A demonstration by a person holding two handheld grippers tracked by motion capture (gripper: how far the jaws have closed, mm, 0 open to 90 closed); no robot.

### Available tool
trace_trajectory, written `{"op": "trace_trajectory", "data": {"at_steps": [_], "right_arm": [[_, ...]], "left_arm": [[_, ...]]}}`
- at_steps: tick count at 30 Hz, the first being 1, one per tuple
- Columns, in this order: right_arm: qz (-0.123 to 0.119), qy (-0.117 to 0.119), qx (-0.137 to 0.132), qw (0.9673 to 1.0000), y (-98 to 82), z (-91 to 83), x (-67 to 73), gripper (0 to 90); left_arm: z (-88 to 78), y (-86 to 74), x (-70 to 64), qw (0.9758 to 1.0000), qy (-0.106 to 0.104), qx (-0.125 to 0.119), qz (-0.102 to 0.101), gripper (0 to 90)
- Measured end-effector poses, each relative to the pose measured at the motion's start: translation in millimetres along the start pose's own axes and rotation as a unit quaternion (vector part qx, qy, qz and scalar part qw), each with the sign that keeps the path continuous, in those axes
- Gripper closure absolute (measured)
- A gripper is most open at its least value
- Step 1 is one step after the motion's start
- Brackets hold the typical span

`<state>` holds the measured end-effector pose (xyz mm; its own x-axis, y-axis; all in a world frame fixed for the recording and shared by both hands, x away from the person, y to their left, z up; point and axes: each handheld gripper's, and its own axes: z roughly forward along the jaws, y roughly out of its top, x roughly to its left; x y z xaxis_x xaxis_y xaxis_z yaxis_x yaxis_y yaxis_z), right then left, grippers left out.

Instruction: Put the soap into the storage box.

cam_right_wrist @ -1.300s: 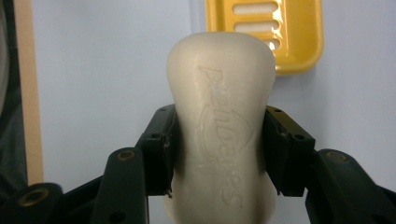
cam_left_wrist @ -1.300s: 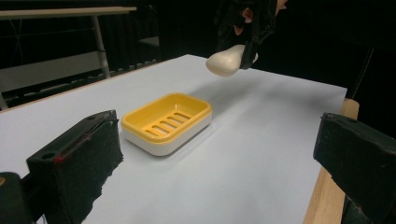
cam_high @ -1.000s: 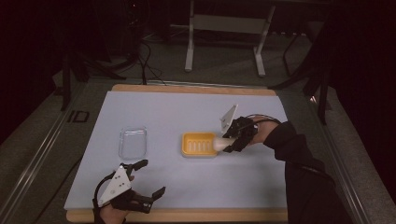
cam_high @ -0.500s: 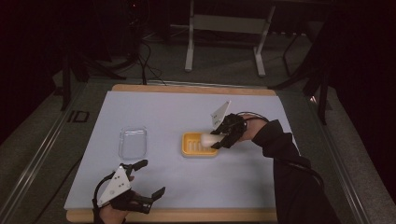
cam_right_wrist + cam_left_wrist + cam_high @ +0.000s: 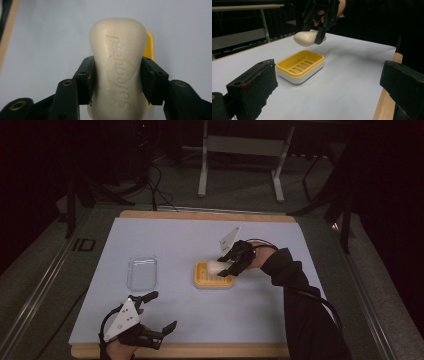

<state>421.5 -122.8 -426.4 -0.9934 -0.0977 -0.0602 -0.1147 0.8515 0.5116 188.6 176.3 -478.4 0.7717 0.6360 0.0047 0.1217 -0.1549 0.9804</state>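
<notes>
- My right hand-held gripper (image 5: 226, 265) grips one cream soap bar (image 5: 118, 67), held above one yellow soap dish (image 5: 300, 65) on the counter (image 5: 280, 320).
- Right gripper view: embossed lettering on the soap.
- High view: one clear lid (image 5: 142, 272); my left hand-held gripper (image 5: 159, 311), jaws spread, empty.

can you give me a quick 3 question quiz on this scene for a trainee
1. True or false: the pale cream soap bar rests in the yellow slotted plastic soap dish.
2. Which tool grips the soap bar: A) left tool, B) right tool?
3. Fill in: the clear plastic lid lies to the dish's ____ in the high view.

Key: 1 false, it is held above the dish; 2 B; 3 left.
</notes>
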Motion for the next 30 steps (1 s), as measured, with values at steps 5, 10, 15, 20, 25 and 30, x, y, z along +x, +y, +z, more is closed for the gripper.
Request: {"op": "trace_trajectory", "data": {"at_steps": [5,10,15,20,25,30], "right_arm": [[0.003,-0.006,-0.016,0.9999,0.6,8.0,-6.0,49.6],[0.001,0.000,-0.025,0.9997,-1.2,21.5,-11.1,49.6],[0.000,0.000,-0.023,0.9997,-6.3,36.7,-12.6,49.6],[0.000,0.005,0.004,1.0000,-13.3,51.3,-16.0,49.6],[0.009,0.007,0.013,0.9999,-17.6,61.2,-19.6,49.6],[0.018,0.013,0.034,0.9992,-20.8,69.5,-21.5,49.5]], "left_arm": [[0.0,0.1,-0.1,1.0000,-0.002,0.001,0.002,1.2],[0.0,0.3,-0.7,1.0000,-0.003,0.001,0.004,1.1],[0.0,0.2,-0.7,1.0000,-0.004,0.002,0.004,1.1],[0.0,0.2,-0.8,1.0000,-0.005,0.002,0.004,1.1],[0.1,0.2,-0.8,1.0000,-0.005,0.003,0.005,1.1],[-0.1,0.1,-0.8,1.0000,-0.005,0.003,0.005,1.2]]}}
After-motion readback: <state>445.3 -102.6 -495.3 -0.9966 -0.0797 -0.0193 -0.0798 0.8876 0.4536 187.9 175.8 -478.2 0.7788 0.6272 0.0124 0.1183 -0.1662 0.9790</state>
